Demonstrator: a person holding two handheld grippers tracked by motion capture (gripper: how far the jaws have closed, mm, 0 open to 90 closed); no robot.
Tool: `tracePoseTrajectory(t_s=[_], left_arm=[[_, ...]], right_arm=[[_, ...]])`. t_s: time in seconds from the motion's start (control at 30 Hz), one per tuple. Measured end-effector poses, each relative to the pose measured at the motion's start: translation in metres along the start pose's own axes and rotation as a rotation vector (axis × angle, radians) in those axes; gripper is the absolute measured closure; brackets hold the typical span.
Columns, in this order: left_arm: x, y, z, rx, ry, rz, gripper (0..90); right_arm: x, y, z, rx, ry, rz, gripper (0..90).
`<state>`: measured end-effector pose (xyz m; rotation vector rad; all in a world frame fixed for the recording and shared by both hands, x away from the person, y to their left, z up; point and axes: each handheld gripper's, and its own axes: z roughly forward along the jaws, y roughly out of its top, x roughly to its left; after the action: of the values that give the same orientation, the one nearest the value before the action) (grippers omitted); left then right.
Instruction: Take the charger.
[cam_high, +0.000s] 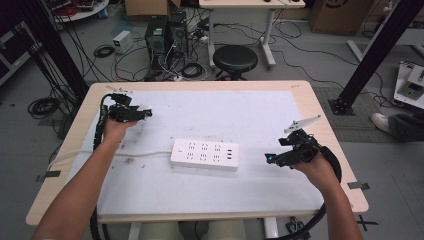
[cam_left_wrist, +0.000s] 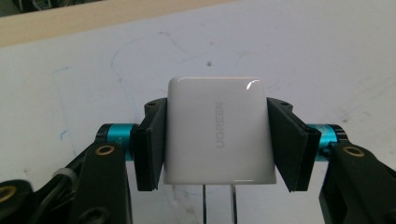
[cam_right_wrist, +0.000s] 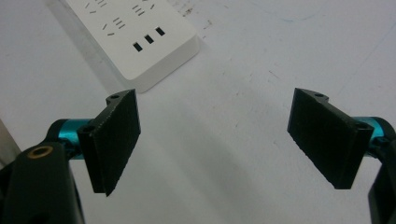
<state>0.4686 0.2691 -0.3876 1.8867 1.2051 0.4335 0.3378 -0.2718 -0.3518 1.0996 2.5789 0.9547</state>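
Scene: I stand at a table (cam_high: 320, 107) covered with a white mat, a hand-held gripper in each hand.
Left gripper (cam_high: 146, 113): my left gripper sits out toward the far left of the mat, its jaws clamped on a white charger (cam_left_wrist: 218, 130).
Grip on the charger: in the left gripper view both black pads press flat against the charger's two opposite sides, and it sits square between them.
Charger's prongs: two metal prongs (cam_left_wrist: 219, 205) stick out of the charger's face nearest the camera, back toward my hand rather than away from it.
Right gripper (cam_high: 268, 159): my right gripper hovers low at the right side of the mat with its jaws standing wide apart and nothing between them.
Power strip (cam_high: 204, 154): a white power strip lies flat mid-mat, between my two grippers, its long axis running left to right across the table.
Direction from left gripper: the strip lies to the right of the held charger and nearer to me, well apart from it.
Direction from right gripper: the strip's USB end (cam_right_wrist: 148, 39) lies just ahead and to the left of my open jaws, near but not touching.
Nearer hand: my right gripper looks closer to the strip than my left.
Judgement for the next move: the charger probably must travel right and toward me, and turn so the prongs face down into the sockets.
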Motion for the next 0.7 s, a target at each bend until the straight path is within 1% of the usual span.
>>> tracePoseTrajectory(t_s=[0.03,0.17,0.23,0.27,0.3,0.37,0.4,0.43,0.47,0.53,0.6,0.63,0.67,0.7], left_arm=[[-0.004,0.001,-0.003,-0.016,-0.021,0.011,42.7],[-0.018,0.001,-0.019,-0.061,-0.086,0.083,42.7],[-0.024,-0.001,-0.024,-0.078,-0.119,0.105,42.7],[-0.026,-0.001,-0.027,-0.083,-0.130,0.126,42.7],[-0.029,-0.002,-0.030,-0.089,-0.139,0.137,42.7],[-0.033,-0.004,-0.035,-0.106,-0.167,0.161,42.6],[-0.035,-0.005,-0.038,-0.105,-0.175,0.182,42.6],[-0.038,-0.006,-0.041,-0.113,-0.184,0.191,42.6],[-0.040,-0.007,-0.044,-0.115,-0.195,0.213,42.6],[-0.045,-0.009,-0.049,-0.124,-0.212,0.236,42.6],[-0.049,-0.011,-0.054,-0.122,-0.224,0.264,42.6],[-0.051,-0.012,-0.055,-0.123,-0.230,0.268,42.6],[-0.052,-0.014,-0.058,-0.121,-0.231,0.281,42.6],[-0.054,-0.015,-0.059,-0.121,-0.236,0.282,42.6]], right_arm=[[0.000,0.000,0.000,-0.002,0.000,-0.001,17.4],[0.002,-0.001,-0.002,-0.011,-0.003,-0.006,17.4],[0.003,-0.001,-0.003,-0.017,-0.008,-0.006,17.4],[0.003,-0.001,-0.003,-0.022,-0.008,-0.008,17.4],[0.003,-0.001,-0.003,-0.026,-0.009,-0.015,17.4],[0.004,0.000,-0.003,-0.025,-0.010,-0.007,17.4],[0.004,0.000,-0.004,-0.024,-0.011,-0.007,17.4],[0.005,0.001,-0.003,-0.027,-0.009,-0.011,17.4],[0.005,0.001,-0.004,-0.025,-0.008,-0.013,17.4],[0.006,0.002,-0.003,-0.024,-0.004,-0.018,17.4],[0.007,0.002,-0.002,-0.026,-0.001,-0.021,17.4],[0.007,0.002,-0.002,-0.026,0.000,-0.024,17.4],[0.007,0.002,-0.002,-0.025,0.002,-0.023,17.4],[0.008,0.002,-0.002,-0.026,0.005,-0.022,17.4]])
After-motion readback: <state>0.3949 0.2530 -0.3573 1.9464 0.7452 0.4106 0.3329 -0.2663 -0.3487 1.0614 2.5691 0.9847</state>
